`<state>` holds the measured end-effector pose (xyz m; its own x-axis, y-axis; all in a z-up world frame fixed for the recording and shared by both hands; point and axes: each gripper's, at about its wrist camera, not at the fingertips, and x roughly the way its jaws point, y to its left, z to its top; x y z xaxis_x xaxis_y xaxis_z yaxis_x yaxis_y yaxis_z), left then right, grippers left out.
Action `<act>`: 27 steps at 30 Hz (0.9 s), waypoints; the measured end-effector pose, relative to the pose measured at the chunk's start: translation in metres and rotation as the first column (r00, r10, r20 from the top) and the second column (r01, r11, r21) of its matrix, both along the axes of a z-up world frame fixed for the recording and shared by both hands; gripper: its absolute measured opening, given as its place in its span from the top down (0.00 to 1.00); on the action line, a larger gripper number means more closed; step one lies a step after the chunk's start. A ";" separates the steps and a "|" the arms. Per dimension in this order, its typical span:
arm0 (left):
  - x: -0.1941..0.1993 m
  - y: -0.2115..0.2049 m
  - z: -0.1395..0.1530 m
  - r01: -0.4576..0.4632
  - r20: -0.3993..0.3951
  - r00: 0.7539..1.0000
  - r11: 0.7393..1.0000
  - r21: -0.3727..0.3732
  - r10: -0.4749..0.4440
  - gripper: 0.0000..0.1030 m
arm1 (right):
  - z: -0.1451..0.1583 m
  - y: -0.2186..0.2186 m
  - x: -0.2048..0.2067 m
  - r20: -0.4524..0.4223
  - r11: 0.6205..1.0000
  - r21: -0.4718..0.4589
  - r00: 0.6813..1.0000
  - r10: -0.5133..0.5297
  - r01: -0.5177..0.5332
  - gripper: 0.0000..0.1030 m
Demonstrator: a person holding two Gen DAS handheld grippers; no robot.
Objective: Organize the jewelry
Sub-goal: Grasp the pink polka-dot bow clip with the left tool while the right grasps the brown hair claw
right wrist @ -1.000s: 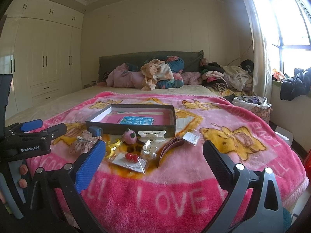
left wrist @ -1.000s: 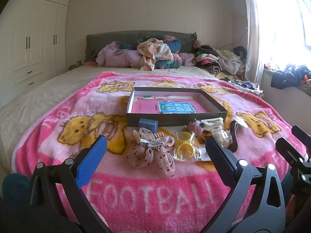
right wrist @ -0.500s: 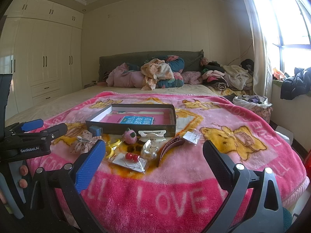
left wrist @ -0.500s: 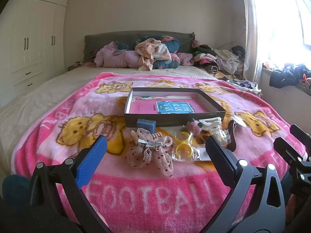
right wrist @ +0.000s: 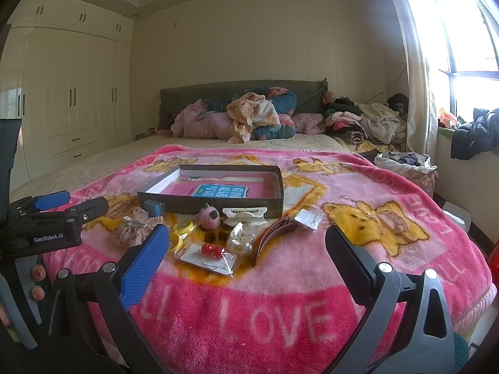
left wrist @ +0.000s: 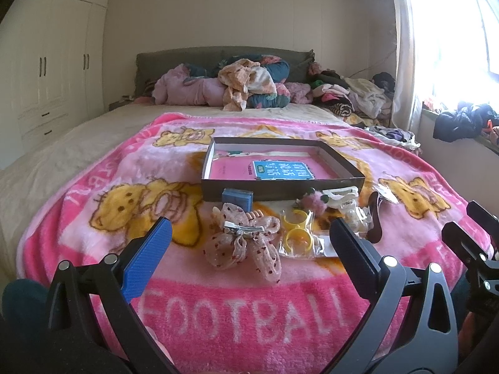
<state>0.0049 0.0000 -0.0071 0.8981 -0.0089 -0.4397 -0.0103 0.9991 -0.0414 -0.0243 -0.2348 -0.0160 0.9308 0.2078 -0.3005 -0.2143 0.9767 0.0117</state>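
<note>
Box (left wrist: 280,188) floor half-hidden — label (left wrist: 282,170) unreadable.

The pink blanket (left wrist: 93,187) reads "FOOTBALL" in the left wrist view and "LOVE" in the right. The left gripper (right wrist: 67,205) bears "GenRobot.AI" on its side.

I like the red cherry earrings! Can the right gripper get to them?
Probably yes. The right gripper is open, and the cherry earrings lie in their clear packet on the blanket just ahead, nothing blocking.
</note>
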 end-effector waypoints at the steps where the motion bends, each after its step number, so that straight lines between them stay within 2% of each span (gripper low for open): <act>1: 0.000 0.001 -0.001 -0.001 -0.001 1.000 1.000 -0.004 0.001 0.10 | -0.003 0.004 0.006 -0.005 1.000 0.000 1.000 0.003 -0.003 0.06; 14: 0.022 0.036 -0.013 -0.057 -0.066 0.996 0.998 -0.034 0.055 0.10 | -0.003 0.024 0.035 -0.075 0.998 -0.043 0.996 0.047 -0.051 0.06; 22: 0.037 0.051 -0.023 -0.051 -0.107 0.993 0.997 -0.057 0.044 0.10 | -0.007 0.030 0.069 -0.140 0.997 -0.048 0.989 0.057 -0.064 0.06; 27: 0.051 0.052 -0.027 -0.021 -0.127 0.992 0.997 -0.073 0.012 0.10 | -0.013 0.027 0.097 -0.195 0.999 -0.044 0.981 0.012 -0.021 0.06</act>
